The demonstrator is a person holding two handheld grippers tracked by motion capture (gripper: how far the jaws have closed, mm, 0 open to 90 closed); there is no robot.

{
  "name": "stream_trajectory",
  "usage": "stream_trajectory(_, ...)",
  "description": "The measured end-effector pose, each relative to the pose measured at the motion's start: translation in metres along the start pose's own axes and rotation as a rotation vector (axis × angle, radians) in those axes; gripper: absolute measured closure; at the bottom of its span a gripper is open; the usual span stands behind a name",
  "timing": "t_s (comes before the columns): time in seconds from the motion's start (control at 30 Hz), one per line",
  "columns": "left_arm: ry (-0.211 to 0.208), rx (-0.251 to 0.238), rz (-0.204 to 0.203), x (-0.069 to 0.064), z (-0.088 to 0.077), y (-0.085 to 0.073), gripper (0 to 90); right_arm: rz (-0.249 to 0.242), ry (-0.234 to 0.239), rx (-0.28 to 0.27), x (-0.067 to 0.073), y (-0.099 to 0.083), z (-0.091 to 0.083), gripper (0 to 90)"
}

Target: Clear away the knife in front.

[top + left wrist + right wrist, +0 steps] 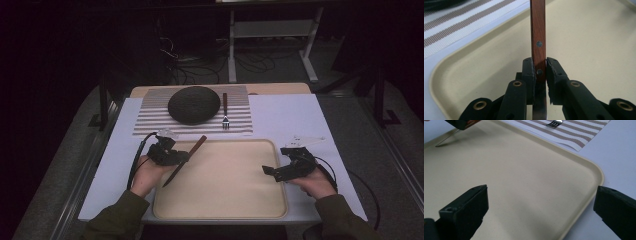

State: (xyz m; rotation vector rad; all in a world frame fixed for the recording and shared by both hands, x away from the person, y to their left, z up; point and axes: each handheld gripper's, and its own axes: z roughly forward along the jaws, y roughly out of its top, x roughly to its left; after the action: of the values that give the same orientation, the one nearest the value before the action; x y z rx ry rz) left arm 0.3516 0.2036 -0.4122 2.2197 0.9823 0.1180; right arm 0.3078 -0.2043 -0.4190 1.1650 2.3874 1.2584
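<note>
Left hand-held gripper [539,72] clamped on knife [183,160] at handle; long axis diagonal over tray [225,200], blade toward person. Right hand-held gripper [272,172] released, well apart.

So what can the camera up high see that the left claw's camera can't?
Only the high view has the dark bowl, the fork, the right claw and both hands. Only the left gripper view shows the rivets on the knife handle and the pads pressing it. Both show the left claw, the knife, the tray and the striped mat.
</note>
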Motion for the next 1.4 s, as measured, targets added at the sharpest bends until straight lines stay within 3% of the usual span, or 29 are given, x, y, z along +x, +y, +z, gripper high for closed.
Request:
stream_trajectory(0.3, 0.007, -0.016, -0.016, 0.004, 0.011, -0.005, 77.6, -0.001, -0.003, 0.002, 0.0, 0.0, 0.0, 0.0)
stream_trajectory(0.8, 0.0, 0.004, -0.035, 0.009, 0.024, -0.013, 77.4, -0.007, 0.0, 0.004, 0.0, 0.0, 0.001, 0.0)
stream_trajectory(1.03, 0.008, -0.005, -0.009, 0.009, 0.024, -0.014, 75.3, -0.009, 0.002, 0.004, 0.0, 0.0, 0.001, 0.0)
stream_trajectory(1.23, 0.021, -0.029, 0.011, 0.007, 0.017, -0.01, 64.3, -0.01, 0.003, 0.001, 0.001, 0.0, 0.0, 0.0)
stream_trajectory(1.4, -0.01, -0.049, 0.01, 0.007, 0.008, -0.006, 62.9, -0.012, 0.005, 0.001, 0.001, 0.0, 0.0, 0.0)
